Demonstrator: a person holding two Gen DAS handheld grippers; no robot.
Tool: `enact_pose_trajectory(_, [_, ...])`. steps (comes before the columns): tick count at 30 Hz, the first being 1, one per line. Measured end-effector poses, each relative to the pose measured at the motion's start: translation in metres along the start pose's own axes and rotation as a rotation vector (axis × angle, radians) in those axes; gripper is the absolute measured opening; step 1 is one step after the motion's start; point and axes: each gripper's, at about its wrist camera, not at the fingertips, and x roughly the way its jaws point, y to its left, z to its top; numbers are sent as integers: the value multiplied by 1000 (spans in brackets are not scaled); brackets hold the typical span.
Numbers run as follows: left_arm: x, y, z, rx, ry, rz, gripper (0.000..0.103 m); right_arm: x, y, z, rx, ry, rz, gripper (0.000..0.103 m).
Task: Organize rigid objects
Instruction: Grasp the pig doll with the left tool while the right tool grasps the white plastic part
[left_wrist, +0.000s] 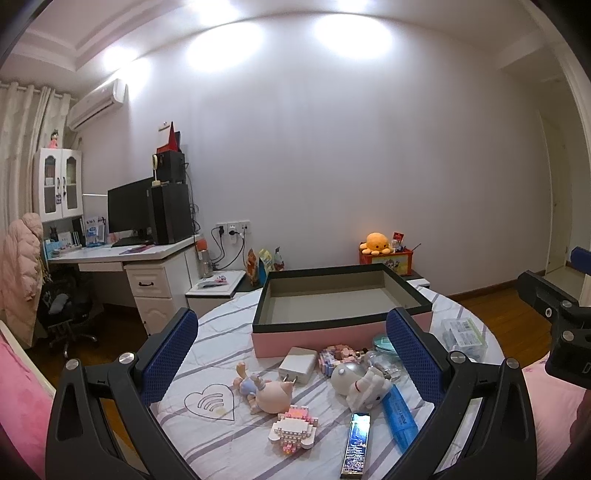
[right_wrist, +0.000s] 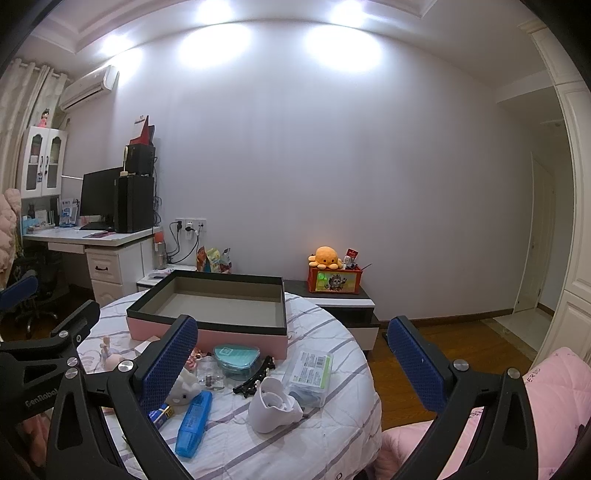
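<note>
An empty pink box with a black rim (left_wrist: 314, 341) stands at the back of the round table. In front of it lie a white charger (left_wrist: 298, 364), a baby doll (left_wrist: 266, 393), a pink block figure (left_wrist: 293, 430), a white toy (left_wrist: 364, 384) and a blue highlighter (left_wrist: 399, 417). My left gripper (left_wrist: 292, 321) hangs open above them, holding nothing. In the right wrist view, the pink box (right_wrist: 240, 338) is to the left, with a teal case (right_wrist: 238, 356), a black hair clip (right_wrist: 255, 382) and a white plastic piece (right_wrist: 273, 406) close by. My right gripper (right_wrist: 292, 325) is open and empty.
A clear labelled plastic box (right_wrist: 310, 373) sits near the table's right edge (right_wrist: 369, 387). Behind the table is a low cabinet (right_wrist: 343, 302) carrying an orange plush octopus (right_wrist: 325, 257). A desk with a monitor (left_wrist: 129, 210) stands at the left. Pink bedding (right_wrist: 554, 387) lies at the right.
</note>
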Motion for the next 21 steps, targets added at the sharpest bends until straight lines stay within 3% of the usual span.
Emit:
enact_pose_trajectory(10, [9,-1,-18,18,99,7,103,15,4,-15,-6,110,17,103])
enact_pose_trajectory(21, [24,3,-69,21,323,5,103,39,17,-57,-55,320,31,103])
